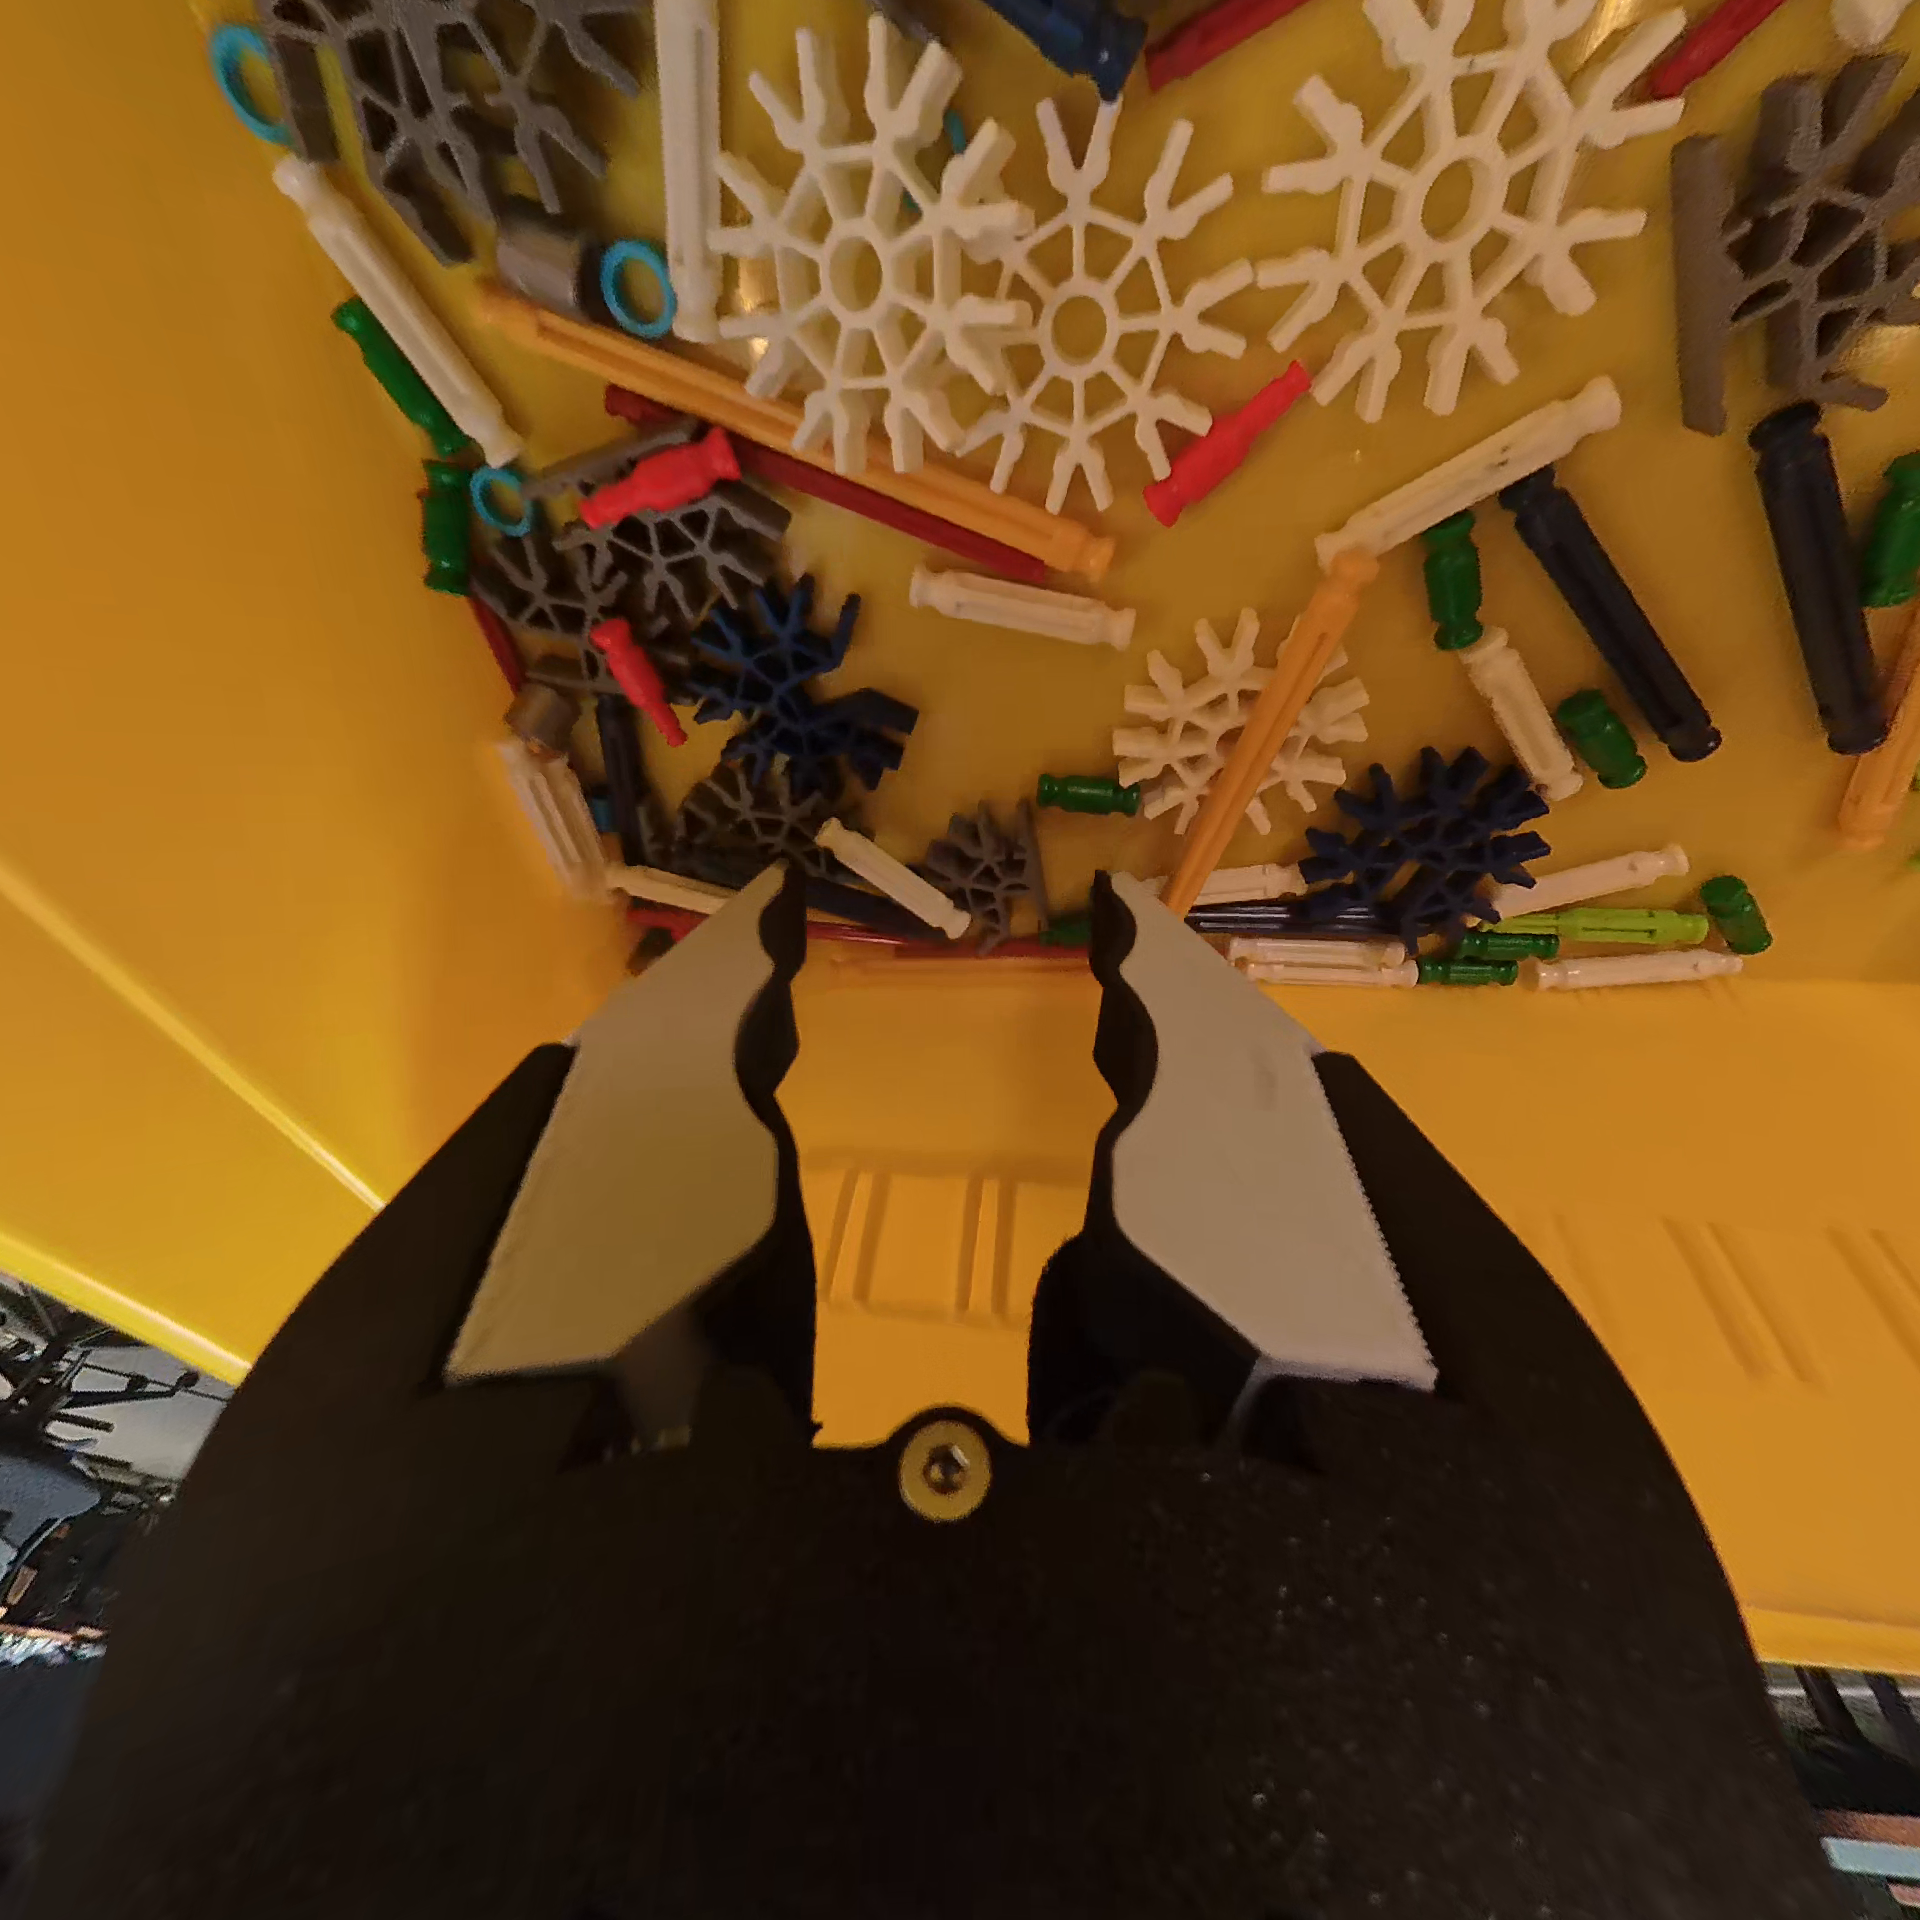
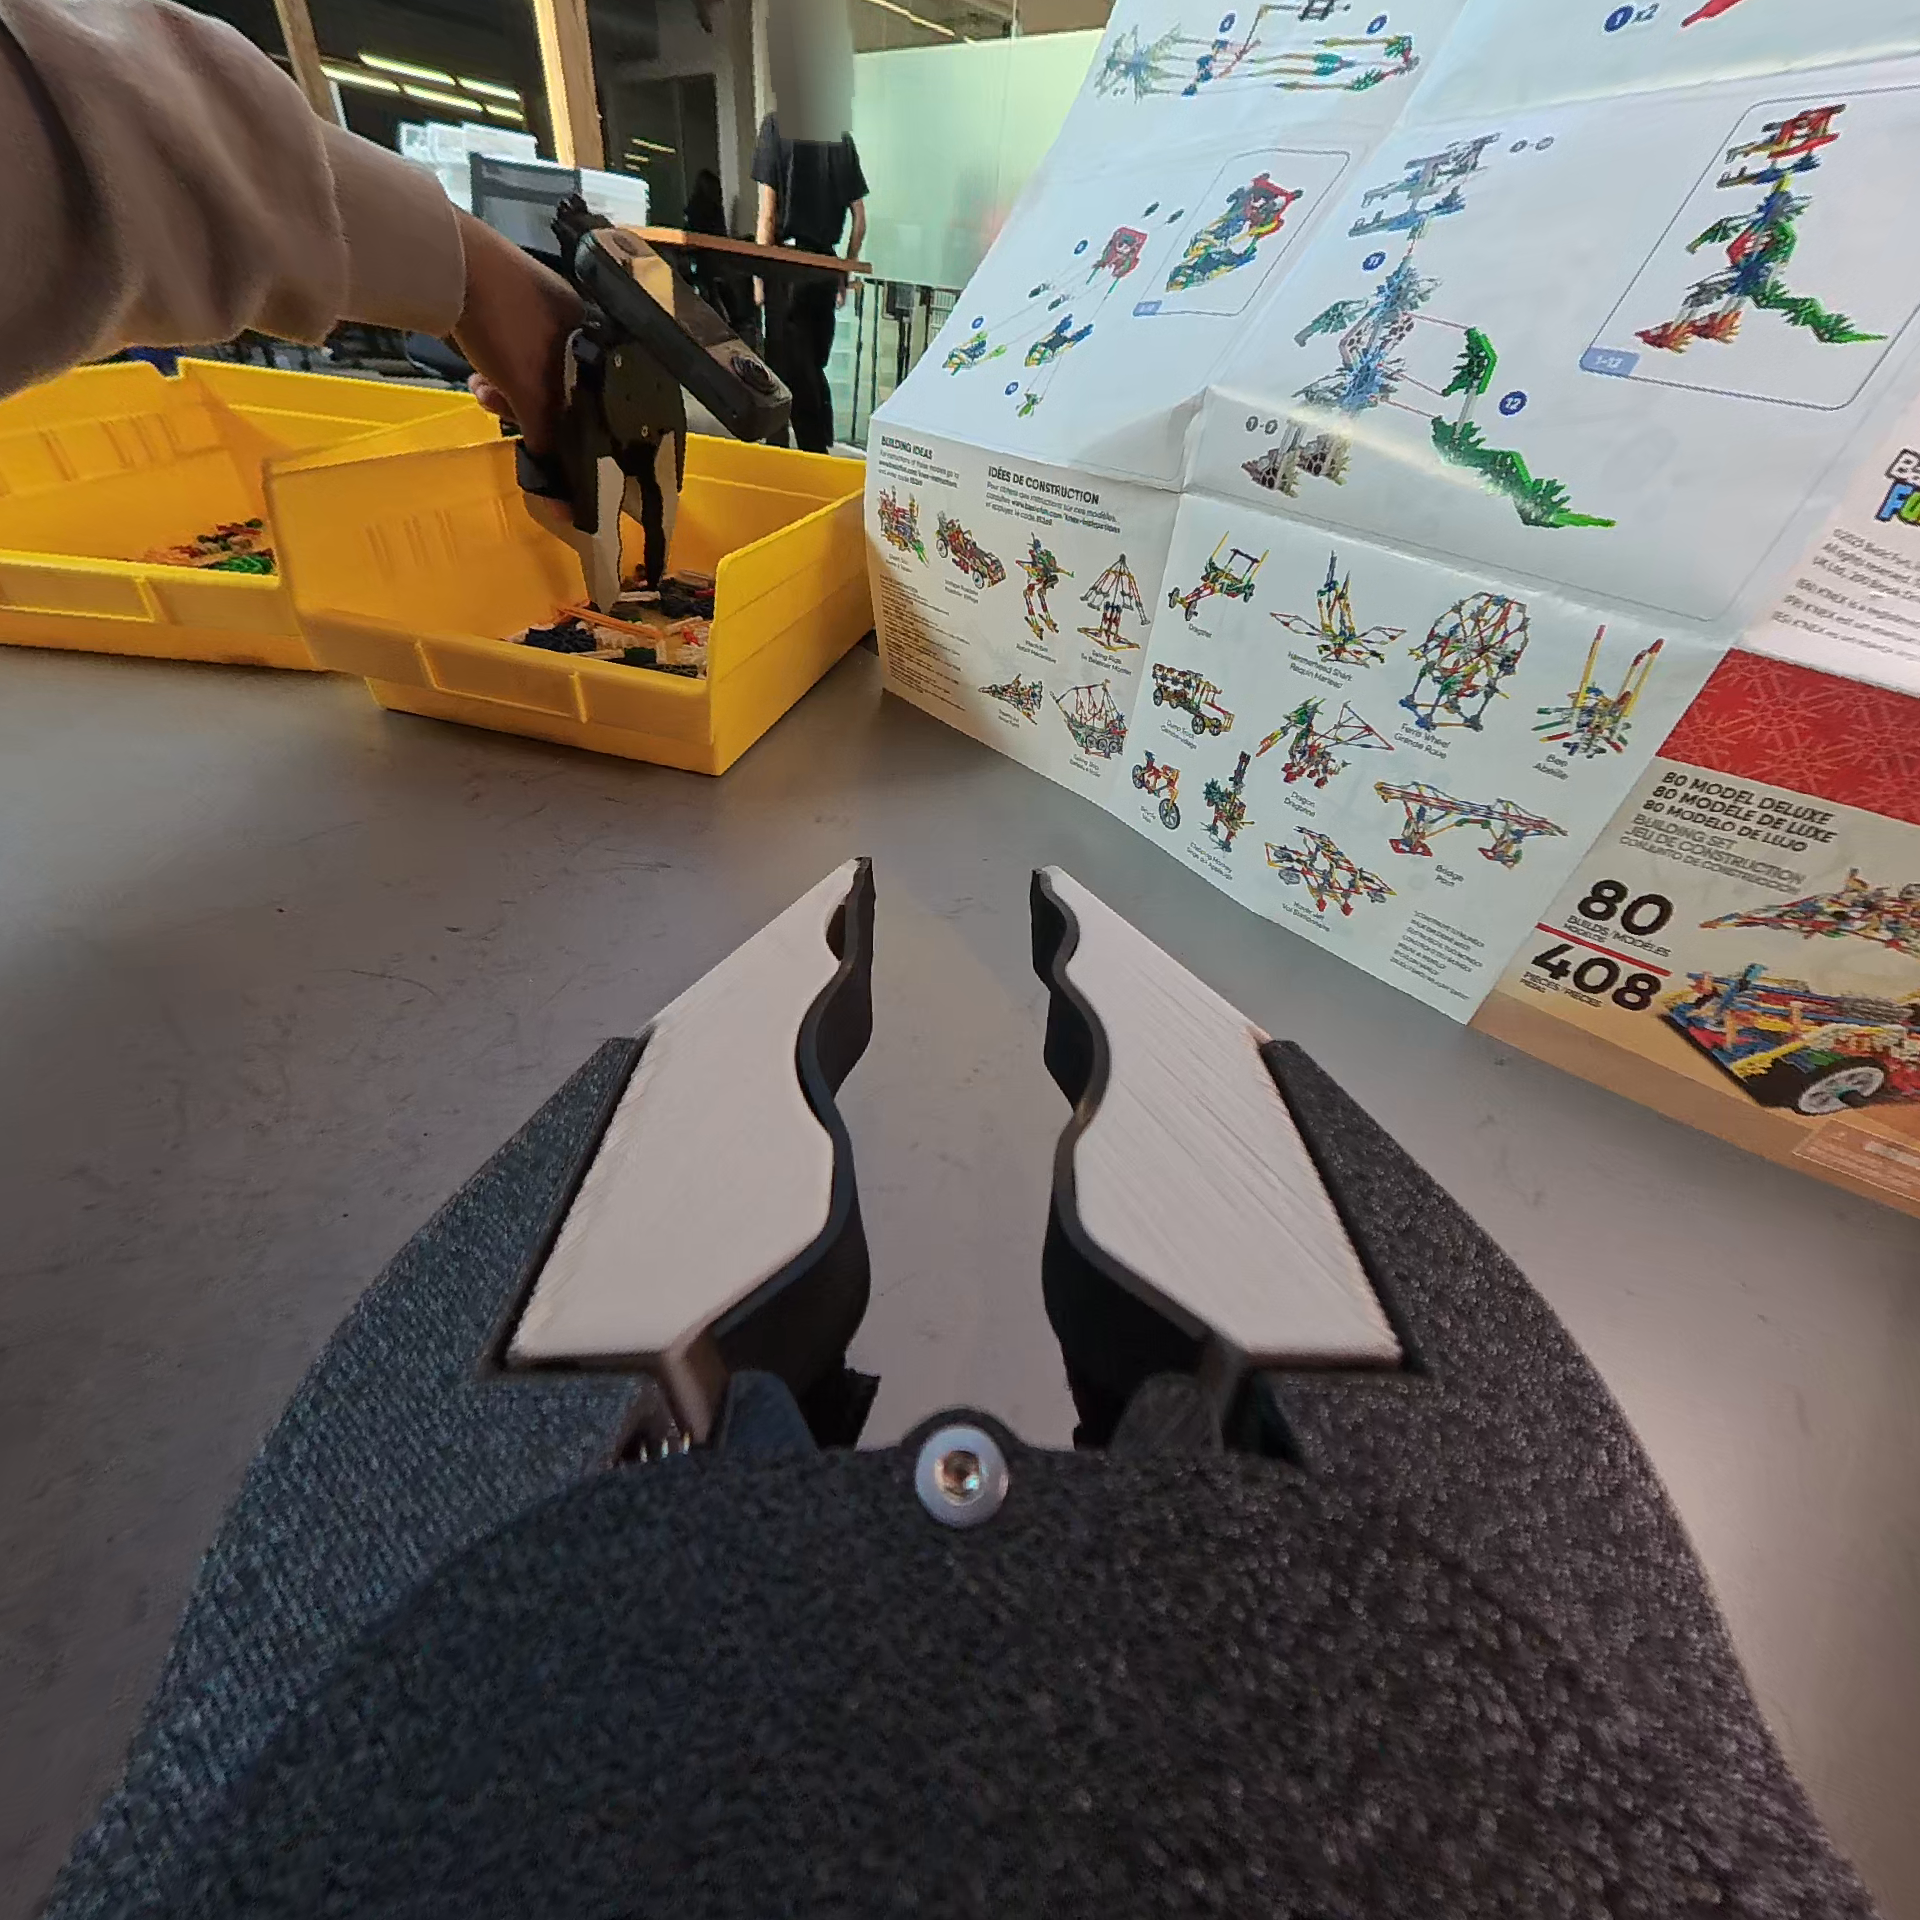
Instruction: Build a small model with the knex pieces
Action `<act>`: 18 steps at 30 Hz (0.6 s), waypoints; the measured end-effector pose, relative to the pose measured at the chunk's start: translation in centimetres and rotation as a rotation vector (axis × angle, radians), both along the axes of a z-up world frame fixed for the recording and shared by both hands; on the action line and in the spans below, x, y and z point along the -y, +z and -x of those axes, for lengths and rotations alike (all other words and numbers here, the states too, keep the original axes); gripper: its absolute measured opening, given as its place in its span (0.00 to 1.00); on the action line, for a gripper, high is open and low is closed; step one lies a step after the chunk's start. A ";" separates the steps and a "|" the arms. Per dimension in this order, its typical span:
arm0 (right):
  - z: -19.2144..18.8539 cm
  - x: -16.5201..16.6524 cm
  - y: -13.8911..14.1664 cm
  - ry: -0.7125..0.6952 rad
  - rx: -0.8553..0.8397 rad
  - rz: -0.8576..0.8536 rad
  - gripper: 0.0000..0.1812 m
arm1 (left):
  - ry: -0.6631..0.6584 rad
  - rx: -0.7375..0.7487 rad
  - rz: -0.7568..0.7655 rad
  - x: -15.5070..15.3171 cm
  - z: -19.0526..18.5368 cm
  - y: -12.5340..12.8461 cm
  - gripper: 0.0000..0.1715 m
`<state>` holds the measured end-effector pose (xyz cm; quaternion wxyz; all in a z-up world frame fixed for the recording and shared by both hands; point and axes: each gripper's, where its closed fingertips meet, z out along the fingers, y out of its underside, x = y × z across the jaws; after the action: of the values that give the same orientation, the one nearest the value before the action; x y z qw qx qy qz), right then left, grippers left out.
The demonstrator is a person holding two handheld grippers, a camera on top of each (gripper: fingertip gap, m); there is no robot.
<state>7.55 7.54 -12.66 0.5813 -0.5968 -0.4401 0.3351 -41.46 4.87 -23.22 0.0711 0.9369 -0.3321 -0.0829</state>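
Two yellow bins (image 2: pixel 582 686) sit on the grey desk (image 2: pixel 312 987), one behind the other. In the nearer one I count four white snowflake connectors (image 1: pixel 868 275) among many rods; the pile is too tangled to count the rest. My left gripper (image 1: pixel 940 899) hangs inside it near the front wall, jaws spread, empty, just above a small grey connector (image 1: pixel 987 862). My right gripper (image 2: pixel 951 883) is low over bare desk, jaws parted, empty, beside one propped instruction sheet (image 2: pixel 1351 520).

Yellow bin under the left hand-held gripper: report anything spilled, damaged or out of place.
Nothing stands out. The yellow bin sits upright on the grey table, and the loose rods and connectors all lie inside it in a jumble, none visibly over the rim. The left hand-held gripper hangs open above them, empty.
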 end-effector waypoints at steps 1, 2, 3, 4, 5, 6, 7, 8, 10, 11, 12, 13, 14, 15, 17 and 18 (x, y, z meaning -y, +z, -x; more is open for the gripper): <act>0.0 0.0 0.0 0.000 -0.001 0.001 0.15 | 0.002 0.014 -0.003 0.0 -0.2 0.2 0.30; 0.0 0.0 0.0 0.000 -0.002 0.002 0.15 | 0.000 0.021 -0.003 0.1 -0.3 0.3 0.28; 0.0 0.0 0.0 0.000 -0.002 0.003 0.15 | -0.001 0.030 -0.003 0.1 -0.4 0.4 0.26; 0.0 0.0 0.0 0.001 -0.001 0.004 0.15 | 0.001 0.041 0.002 0.2 -0.5 0.5 0.24; 0.0 0.0 0.0 0.002 0.000 0.004 0.15 | 0.004 0.051 0.008 0.3 -0.6 0.4 0.22; 0.0 0.0 0.0 0.002 0.002 0.003 0.15 | 0.004 0.054 0.011 0.3 -0.6 0.3 0.21; 0.1 0.0 -0.1 0.003 0.003 0.001 0.15 | 0.000 0.052 0.013 0.3 -0.6 0.2 0.20; 0.1 0.0 -0.1 0.003 0.004 0.000 0.15 | -0.005 0.053 0.018 0.3 -0.6 0.0 0.20; 0.0 0.0 -0.1 0.003 0.004 0.001 0.15 | -0.010 0.057 0.037 0.4 -0.7 -0.5 0.18; 0.0 0.0 0.0 0.002 0.002 0.002 0.15 | -0.010 0.057 0.047 0.5 -0.7 -0.6 0.17; 0.0 0.0 0.0 0.002 -0.001 0.004 0.15 | -0.012 0.053 0.051 0.5 -0.7 -0.5 0.17; 0.0 0.0 0.0 0.002 -0.003 0.005 0.15 | -0.007 0.051 0.056 0.5 -0.6 -0.6 0.18; 0.0 0.0 0.0 0.002 -0.004 0.007 0.15 | 0.006 0.051 0.061 0.5 -0.6 -0.6 0.18; 0.0 0.0 0.0 0.003 -0.003 0.007 0.15 | 0.023 0.051 0.067 0.6 -0.6 -0.6 0.18; 0.0 0.0 0.0 0.005 0.001 0.005 0.15 | 0.027 0.028 0.081 0.7 -0.3 -0.5 0.19; 0.0 0.1 -0.1 0.005 0.003 0.004 0.15 | 0.008 0.006 0.075 0.6 -0.1 -0.5 0.23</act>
<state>7.54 7.47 -12.73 0.5787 -0.5972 -0.4419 0.3366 -41.34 4.26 -23.67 0.1057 0.9352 -0.3313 -0.0673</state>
